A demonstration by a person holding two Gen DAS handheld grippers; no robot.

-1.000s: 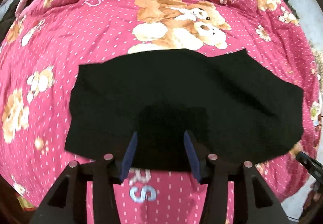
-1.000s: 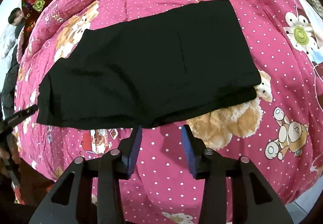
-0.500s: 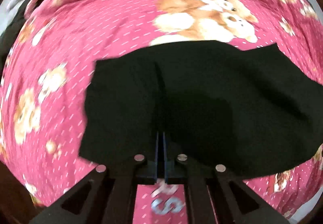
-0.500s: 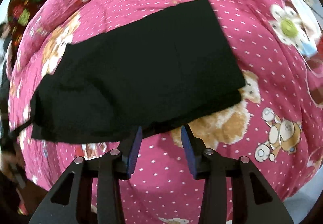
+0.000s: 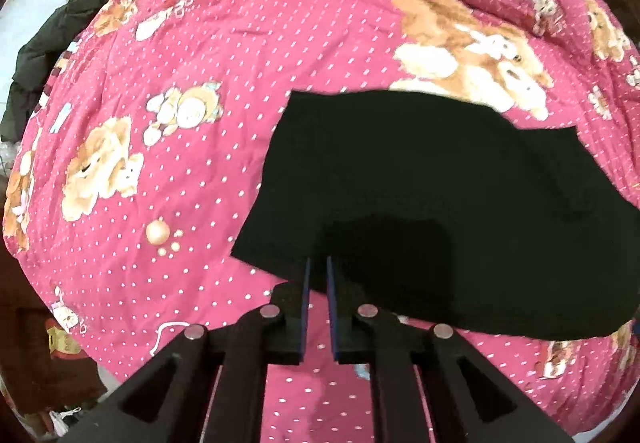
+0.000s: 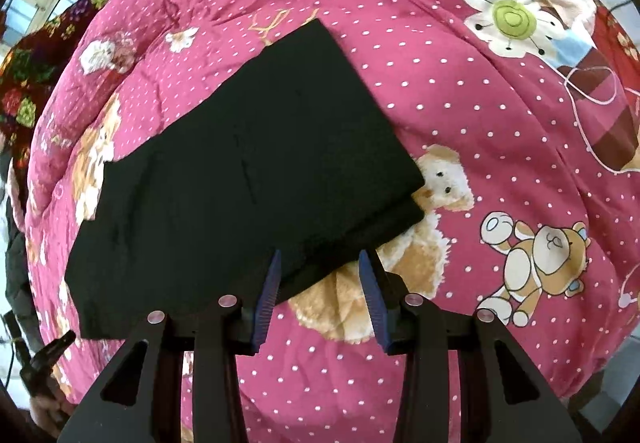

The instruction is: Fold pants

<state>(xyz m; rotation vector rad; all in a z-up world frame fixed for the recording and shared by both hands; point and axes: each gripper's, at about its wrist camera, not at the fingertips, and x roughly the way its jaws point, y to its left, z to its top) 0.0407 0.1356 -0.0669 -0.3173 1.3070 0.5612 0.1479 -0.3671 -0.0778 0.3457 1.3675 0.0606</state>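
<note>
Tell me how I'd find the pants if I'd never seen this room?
Look for the big pink quilt with white dots and cartoon bears. Lying flat on it is one folded piece of cloth, the pants. They are the only plain black thing on the quilt, with no dots or pictures.

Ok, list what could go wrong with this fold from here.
1. The left gripper, its jaws just eased slightly apart, shows a narrow gap at the near edge of the black pants; the cloth may slip free.
2. The right gripper stands open at the edge, gripping nothing; a one-sided pull could skew the fold.
3. The layers at the right corner already sit offset on the soft pink quilt and could shift further.
</note>
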